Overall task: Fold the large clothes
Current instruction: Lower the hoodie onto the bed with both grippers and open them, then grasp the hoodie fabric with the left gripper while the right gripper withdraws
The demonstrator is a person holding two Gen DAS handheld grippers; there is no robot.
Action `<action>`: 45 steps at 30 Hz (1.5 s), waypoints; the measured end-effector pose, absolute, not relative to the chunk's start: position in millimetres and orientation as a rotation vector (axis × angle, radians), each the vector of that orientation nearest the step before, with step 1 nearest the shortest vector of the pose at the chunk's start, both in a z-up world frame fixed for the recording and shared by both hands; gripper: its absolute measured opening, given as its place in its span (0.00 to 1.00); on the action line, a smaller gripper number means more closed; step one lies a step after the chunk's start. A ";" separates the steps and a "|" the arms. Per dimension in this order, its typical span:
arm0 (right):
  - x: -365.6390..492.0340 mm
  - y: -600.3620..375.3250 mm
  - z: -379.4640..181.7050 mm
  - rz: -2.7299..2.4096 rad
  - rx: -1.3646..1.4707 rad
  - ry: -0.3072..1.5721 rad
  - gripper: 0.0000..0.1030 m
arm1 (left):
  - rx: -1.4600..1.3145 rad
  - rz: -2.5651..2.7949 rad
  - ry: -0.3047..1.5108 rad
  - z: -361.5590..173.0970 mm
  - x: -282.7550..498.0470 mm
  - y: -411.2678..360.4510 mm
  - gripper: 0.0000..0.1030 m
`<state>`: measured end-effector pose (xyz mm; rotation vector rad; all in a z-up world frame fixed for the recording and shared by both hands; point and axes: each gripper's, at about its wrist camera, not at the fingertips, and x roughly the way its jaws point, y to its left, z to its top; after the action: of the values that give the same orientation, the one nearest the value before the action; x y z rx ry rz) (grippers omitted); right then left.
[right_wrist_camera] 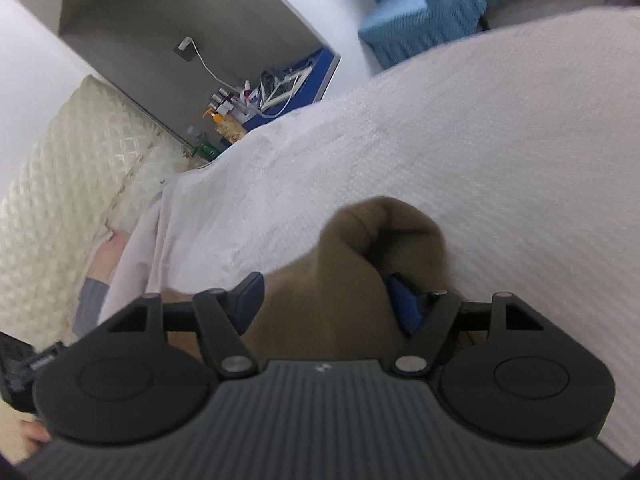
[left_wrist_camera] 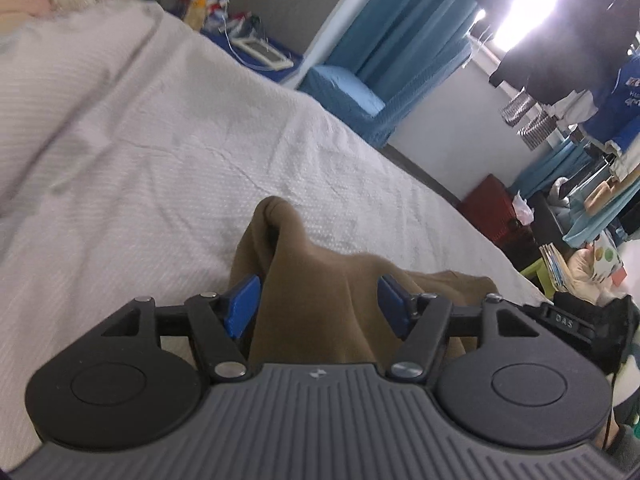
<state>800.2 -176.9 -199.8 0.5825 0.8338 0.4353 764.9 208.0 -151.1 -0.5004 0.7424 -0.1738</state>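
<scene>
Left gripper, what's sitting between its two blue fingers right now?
In the left wrist view, a raised fold of the brown garment stands between the left gripper fingers, on the white bedspread.

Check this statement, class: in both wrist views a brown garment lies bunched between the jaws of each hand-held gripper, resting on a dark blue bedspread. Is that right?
One detail is wrong: the bedspread is white and textured, not dark blue. Both wrist views show it. The rest holds: the brown garment lies bunched between the open jaws of the left hand-held gripper and the right hand-held gripper.
</scene>
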 end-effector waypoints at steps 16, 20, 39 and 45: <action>542.1 -182.3 -77.4 0.469 0.249 0.563 0.70 | -0.324 -0.142 0.522 -24.8 443.6 121.5 0.68; 481.4 -173.9 -49.6 0.501 0.196 0.523 0.70 | -0.297 -0.139 0.506 -12.8 375.1 97.0 0.68; 335.3 -152.5 -79.0 0.507 0.165 0.526 0.68 | -0.331 -0.159 0.532 -103.4 268.9 81.1 0.68; 339.0 -146.5 -120.3 0.458 0.168 0.636 0.68 | -0.352 -0.176 0.576 -128.8 267.6 75.3 0.68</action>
<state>339.0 -146.5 -120.3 0.1678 0.6359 0.4581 267.6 75.3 -128.8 -0.3519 0.5760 -0.1757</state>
